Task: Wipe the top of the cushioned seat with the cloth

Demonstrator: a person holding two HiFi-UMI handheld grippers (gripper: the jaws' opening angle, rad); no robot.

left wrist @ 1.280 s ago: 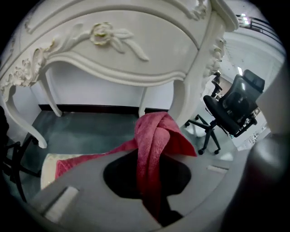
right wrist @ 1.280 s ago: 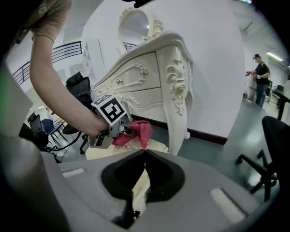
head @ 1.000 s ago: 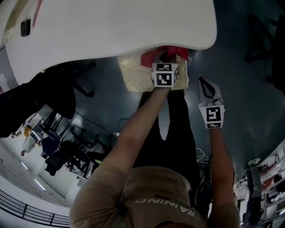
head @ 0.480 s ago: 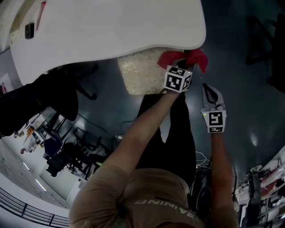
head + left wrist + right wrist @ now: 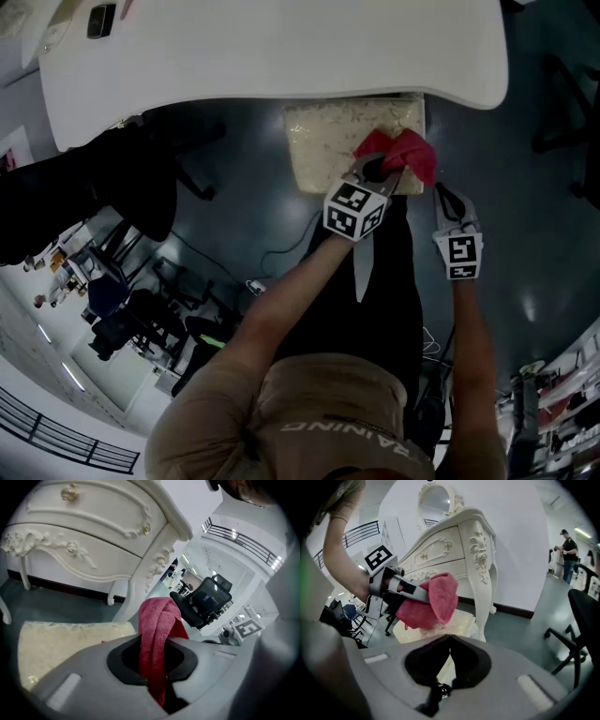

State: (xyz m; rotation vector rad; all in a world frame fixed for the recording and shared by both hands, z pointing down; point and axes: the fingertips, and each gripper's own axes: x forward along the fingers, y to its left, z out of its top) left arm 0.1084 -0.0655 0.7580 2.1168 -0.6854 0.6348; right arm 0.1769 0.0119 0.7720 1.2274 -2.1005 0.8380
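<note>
A cream cushioned seat (image 5: pixel 342 141) stands half under a white dressing table (image 5: pixel 281 47). My left gripper (image 5: pixel 380 172) is shut on a red cloth (image 5: pixel 401 155), which lies on the seat's near right corner. In the left gripper view the red cloth (image 5: pixel 159 625) runs up between the jaws, with the seat (image 5: pixel 65 644) to the left below. My right gripper (image 5: pixel 444 195) hangs just right of the seat, shut with nothing in it. The right gripper view shows its tips (image 5: pixel 449 638) meeting, and beyond them the cloth (image 5: pixel 433 599) held over the seat (image 5: pixel 461 620).
The dressing table's carved leg (image 5: pixel 485 583) stands just right of the seat. A black office chair (image 5: pixel 581 620) is at the right, a person (image 5: pixel 568 548) far behind it. More dark chairs (image 5: pixel 103 197) and a floor cable (image 5: pixel 272 255) lie to the left.
My left gripper has carried the red cloth from the seat's far edge under the table across to its near right corner. The right gripper stays beside the seat.
</note>
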